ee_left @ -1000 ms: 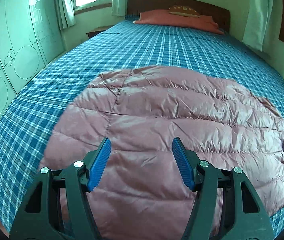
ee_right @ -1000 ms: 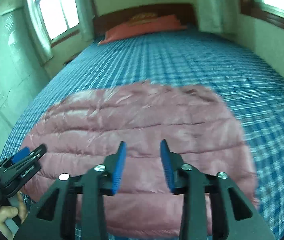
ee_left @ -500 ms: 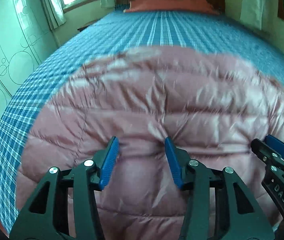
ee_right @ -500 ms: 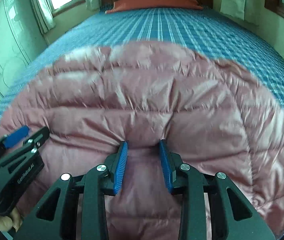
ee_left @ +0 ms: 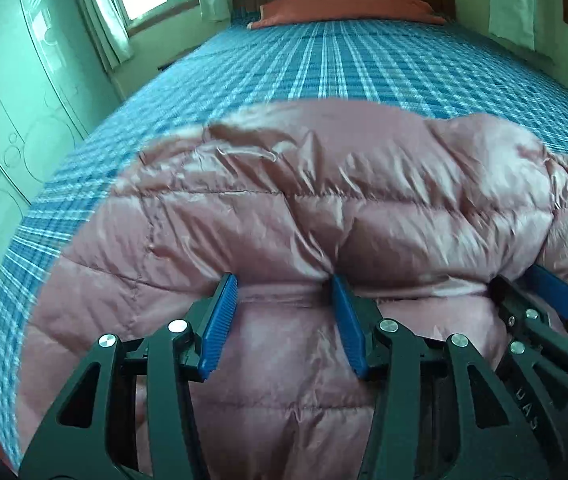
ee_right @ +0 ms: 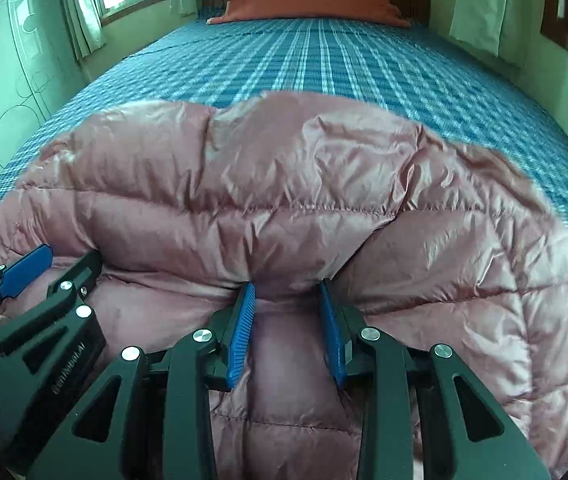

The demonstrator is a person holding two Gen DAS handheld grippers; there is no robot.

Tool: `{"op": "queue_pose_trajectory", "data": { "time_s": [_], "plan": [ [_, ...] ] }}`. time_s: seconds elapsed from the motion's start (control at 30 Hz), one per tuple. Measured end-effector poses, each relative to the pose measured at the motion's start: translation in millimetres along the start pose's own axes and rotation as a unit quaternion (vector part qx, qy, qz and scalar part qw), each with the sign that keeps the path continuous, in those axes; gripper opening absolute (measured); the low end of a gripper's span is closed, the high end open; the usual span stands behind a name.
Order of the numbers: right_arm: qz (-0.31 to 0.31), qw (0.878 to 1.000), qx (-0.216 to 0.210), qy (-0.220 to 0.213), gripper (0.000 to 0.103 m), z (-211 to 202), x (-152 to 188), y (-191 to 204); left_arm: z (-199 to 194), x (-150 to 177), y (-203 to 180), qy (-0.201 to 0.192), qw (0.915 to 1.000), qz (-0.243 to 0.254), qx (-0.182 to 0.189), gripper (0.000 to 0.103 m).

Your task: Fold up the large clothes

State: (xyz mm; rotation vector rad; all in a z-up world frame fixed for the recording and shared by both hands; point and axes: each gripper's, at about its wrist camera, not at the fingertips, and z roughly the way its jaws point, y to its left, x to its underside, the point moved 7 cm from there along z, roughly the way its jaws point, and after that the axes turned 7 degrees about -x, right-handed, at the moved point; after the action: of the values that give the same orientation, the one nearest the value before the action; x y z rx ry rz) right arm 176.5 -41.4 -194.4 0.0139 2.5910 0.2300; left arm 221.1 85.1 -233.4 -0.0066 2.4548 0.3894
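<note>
Both hand-held grippers, the left [ee_left: 282,300] and right [ee_right: 285,304], are pressing their spread fingers into the pink down jacket [ee_right: 303,184] lying on the bed [ee_right: 323,60], folding barely started, apparently.

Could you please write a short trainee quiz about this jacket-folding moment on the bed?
1. True or false: the pink down jacket lies on a plaid bedspread.
2. What sits at the headboard? A) orange pillow B) laptop C) basket
3. The left gripper and right gripper both press into the ____.

Key: 1 true; 2 A; 3 jacket.
</note>
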Motion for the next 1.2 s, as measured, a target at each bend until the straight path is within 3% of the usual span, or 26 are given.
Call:
{"op": "queue_pose_trajectory", "data": {
  "time_s": [0.13, 0.3, 0.53, 0.7, 0.97, 1.1, 1.17, 1.2],
  "plan": [
    [0.006, 1.000, -0.001, -0.019, 0.034, -22.6, 10.4, 0.6, -7.3, 12.0, 14.0, -0.003, 0.9996, -0.024, 0.015, 0.049],
    [-0.020, 0.999, 0.021, -0.029, 0.034, -8.8, 25.1, 1.9, 1.5, 24.2, 7.1, -0.023, 0.9997, 0.000, -0.007, 0.050],
    [-0.019, 0.999, 0.028, -0.035, 0.034, -11.7, 22.6, 2.0, 4.3, 22.3, 6.3, -0.027, 0.9996, -0.004, -0.006, 0.050],
    [0.019, 0.999, 0.008, -0.038, 0.034, -28.9, 21.4, 3.7, 1.4, 25.2, 8.6, -0.026, 0.9995, -0.013, 0.006, 0.050],
    [0.005, 0.999, 0.035, -0.038, 0.035, -8.9, 25.8, 4.1, -1.6, 25.5, 18.5, -0.022, 0.9993, -0.020, 0.021, 0.050],
    [0.008, 0.999, 0.029, -0.044, 0.035, -9.3, 27.3, 2.2, -10.8, 25.8, 38.1, -0.007, 0.9977, -0.049, 0.047, 0.050],
    [0.007, 0.998, 0.031, -0.046, 0.035, -9.3, 27.8, 2.7, -15.3, 25.9, 51.1, 0.001, 0.9961, -0.066, 0.058, 0.055],
    [0.006, 0.998, 0.032, -0.046, 0.035, -9.3, 27.9, 2.9, -18.2, 25.6, 63.6, 0.006, 0.9949, -0.078, 0.063, 0.063]
  ]
}}
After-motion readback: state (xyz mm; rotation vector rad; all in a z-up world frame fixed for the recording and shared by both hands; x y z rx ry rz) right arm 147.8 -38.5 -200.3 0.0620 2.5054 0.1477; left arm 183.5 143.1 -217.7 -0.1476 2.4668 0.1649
